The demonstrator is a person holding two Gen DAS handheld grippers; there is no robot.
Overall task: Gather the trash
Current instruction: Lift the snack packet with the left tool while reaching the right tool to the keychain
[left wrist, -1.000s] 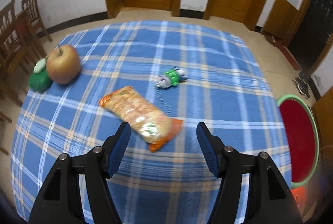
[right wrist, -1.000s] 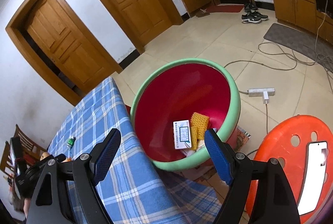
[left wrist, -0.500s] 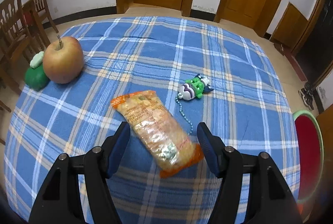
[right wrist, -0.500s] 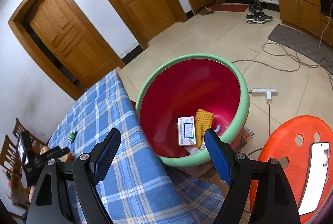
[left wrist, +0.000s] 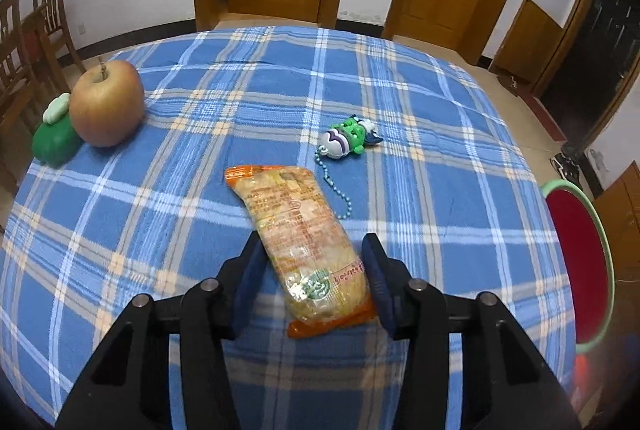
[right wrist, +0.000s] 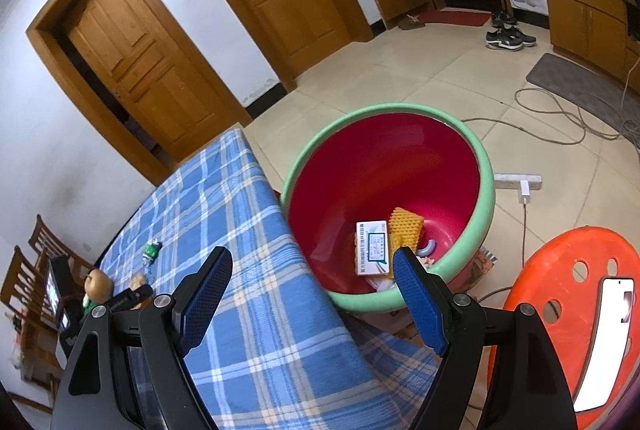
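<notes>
An orange-edged snack packet lies flat on the blue plaid tablecloth. My left gripper straddles the packet's near half. Its jaws are closing, the blue pads sit right at the packet's sides, and no squeeze shows. In the right wrist view, my right gripper hangs open with nothing between its fingers, above the table's edge and the red bin with a green rim. A white box and a yellow foam net lie in the bin.
On the cloth are an apple, a green lidded object and a green toy keychain. An orange stool with a phone on it stands right of the bin. Cables and a power strip cross the floor.
The left gripper has come forward over the packet, which now lies between its fingers, and the fingers have narrowed. The right gripper has stayed open above the bin.
</notes>
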